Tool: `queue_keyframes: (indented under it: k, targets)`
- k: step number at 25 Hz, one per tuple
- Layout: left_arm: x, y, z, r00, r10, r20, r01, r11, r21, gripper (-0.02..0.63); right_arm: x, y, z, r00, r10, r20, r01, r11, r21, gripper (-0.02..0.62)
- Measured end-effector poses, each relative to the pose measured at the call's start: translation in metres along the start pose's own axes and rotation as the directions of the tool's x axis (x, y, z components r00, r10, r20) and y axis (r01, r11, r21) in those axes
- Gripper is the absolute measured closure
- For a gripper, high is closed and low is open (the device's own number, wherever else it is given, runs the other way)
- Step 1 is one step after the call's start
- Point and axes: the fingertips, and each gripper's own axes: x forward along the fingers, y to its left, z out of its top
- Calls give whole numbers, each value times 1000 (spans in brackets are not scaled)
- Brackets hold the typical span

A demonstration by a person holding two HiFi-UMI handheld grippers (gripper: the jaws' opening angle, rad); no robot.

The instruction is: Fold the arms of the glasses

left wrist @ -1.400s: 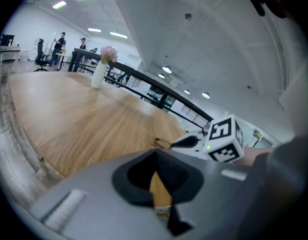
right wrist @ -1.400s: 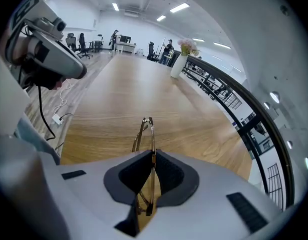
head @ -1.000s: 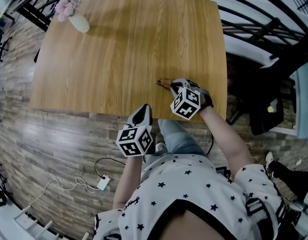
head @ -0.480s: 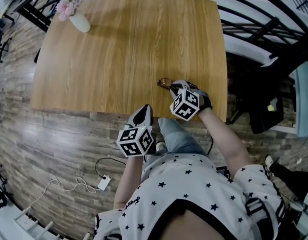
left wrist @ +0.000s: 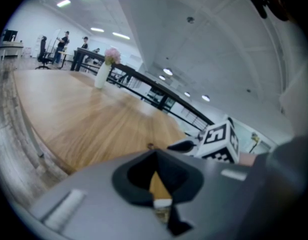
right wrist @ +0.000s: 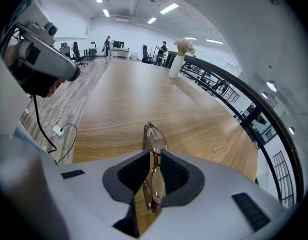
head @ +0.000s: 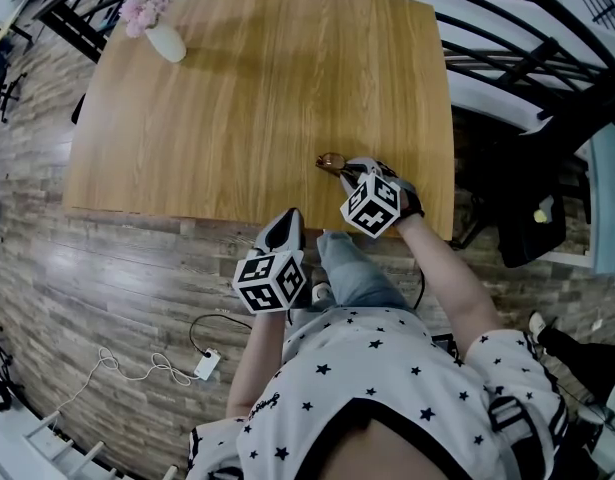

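At the near right edge of the smooth wooden table [head: 237, 98], the right gripper [head: 349, 171] had its dark fingers [right wrist: 176, 176] squeezed shut on the glasses [right wrist: 155, 141]. The glasses had a thin, see-through brown frame and round lenses, and they stood on edge. Both grippers sat in about the same spots as a second before. One lens poked out past the fingertips, and the other lens sat back between them. The left gripper [head: 285, 224] was closed with nothing in it, just off the table edge
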Motion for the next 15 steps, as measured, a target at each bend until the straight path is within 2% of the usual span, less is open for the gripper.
queue_keyframes:
  k: [6, 15]
  targets:
    - [-15, -3, 0, 1000, 6, 18, -7, 1000, 22, 600, -23, 7, 5, 999, -37, 34, 36, 999, 29, 563]
    - [-41, -9, -1, 999, 9, 50, -11, 999, 46, 600, -77, 18, 16, 982, -100, 161, 62, 972, 226, 565]
